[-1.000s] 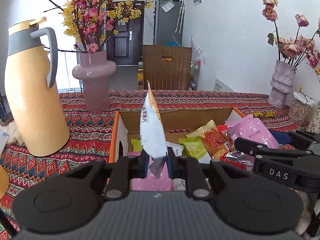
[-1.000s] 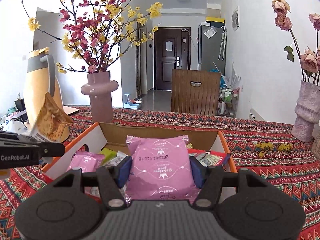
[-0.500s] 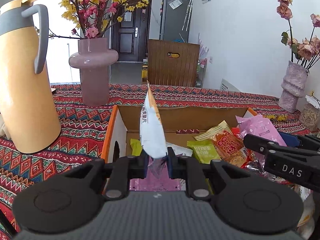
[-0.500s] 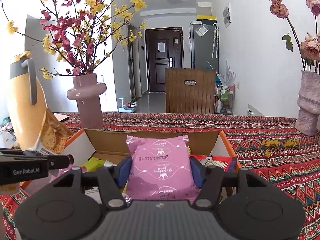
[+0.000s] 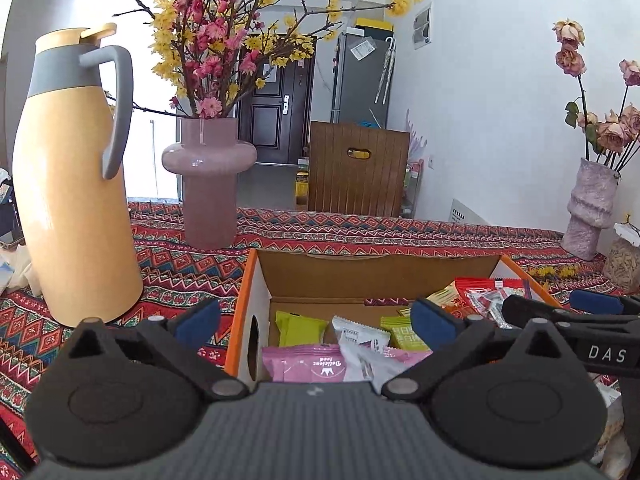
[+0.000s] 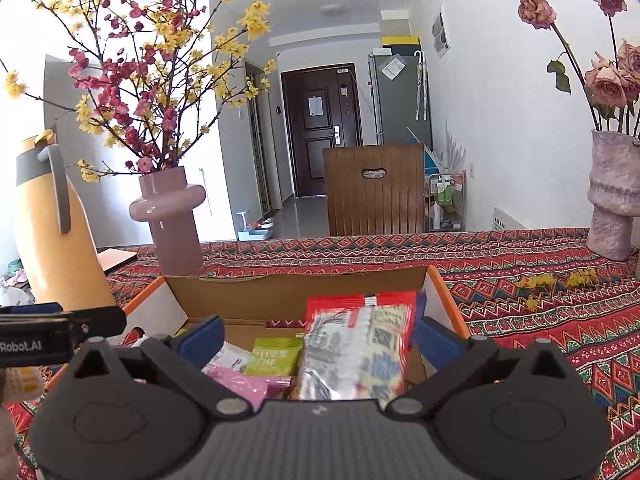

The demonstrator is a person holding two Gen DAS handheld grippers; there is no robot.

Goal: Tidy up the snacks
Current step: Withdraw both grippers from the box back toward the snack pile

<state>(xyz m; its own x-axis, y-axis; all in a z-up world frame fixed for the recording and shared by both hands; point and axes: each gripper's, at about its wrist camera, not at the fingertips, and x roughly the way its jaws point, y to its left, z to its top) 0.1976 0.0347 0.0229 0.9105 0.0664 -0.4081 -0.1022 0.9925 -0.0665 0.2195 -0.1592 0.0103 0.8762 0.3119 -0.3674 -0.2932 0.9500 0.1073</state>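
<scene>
An open cardboard box [image 5: 376, 268] with orange sides holds several snack packets. My left gripper [image 5: 314, 320] hangs over the box's near left part, its jaws opening wide with nothing gripped between them. Below it lie a white packet [image 5: 360, 336] and a pink packet [image 5: 308, 364]. My right gripper [image 6: 318, 340] is over the same box [image 6: 296, 292], its jaws also opening. A red and silver packet [image 6: 356, 344] shows between its fingers, and the pads do not press on it. A pink packet [image 6: 244, 384] and a green packet [image 6: 276, 354] lie beside it.
A tall yellow jug [image 5: 72, 184] stands left of the box on the patterned cloth [image 5: 360, 232]. Behind it is a pink vase [image 5: 208, 184] of blossoms. A grey vase [image 6: 616, 200] of roses stands at the far right. A wooden chair [image 6: 374, 188] is beyond the table.
Both grippers have opened. The left one let go of the upright white and orange packet, and the right one let go of the pink packet. Both packets now lie in the box.
</scene>
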